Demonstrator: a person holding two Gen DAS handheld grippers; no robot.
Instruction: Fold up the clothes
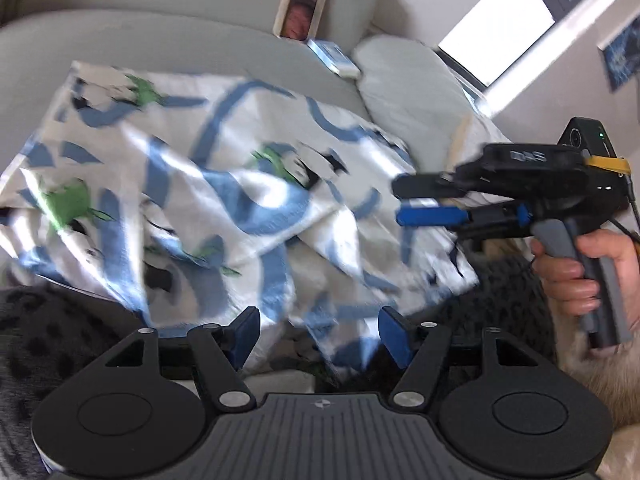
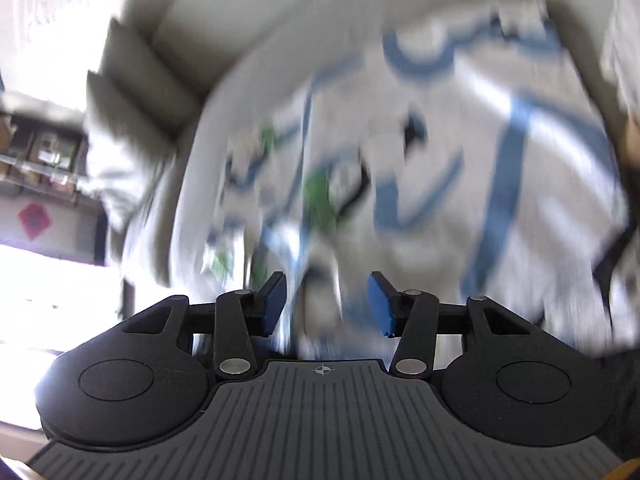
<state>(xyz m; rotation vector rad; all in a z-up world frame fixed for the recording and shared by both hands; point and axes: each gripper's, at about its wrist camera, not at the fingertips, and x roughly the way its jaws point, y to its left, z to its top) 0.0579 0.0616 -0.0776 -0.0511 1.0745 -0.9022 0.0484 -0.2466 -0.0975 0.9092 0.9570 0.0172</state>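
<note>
At the bottom of the left wrist frame, the left claw (image 1: 318, 334) stands spread over one crumpled white garment with blue curves and green-and-black figures (image 1: 224, 200); its near edge is hidden behind the blue pads. At right, a hand (image 1: 580, 276) holds the right claw (image 1: 416, 202), slightly parted and pinching nothing; the right wrist frame is heavily blurred. Farther up lie one grey sofa (image 1: 160, 36) and one pale cushion (image 1: 408, 80).

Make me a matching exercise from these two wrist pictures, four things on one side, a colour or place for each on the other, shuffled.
Things:
1. white garment with blue and green print
2. pale grey pillow
3. small blue and white box
4. right tongs

Descriptions:
A. propped against the sofa back
B. held in a hand at the right edge
C. rumpled across the seat
D. beyond the garment, near the window

Pairs: 1-C, 2-D, 3-A, 4-B
</note>
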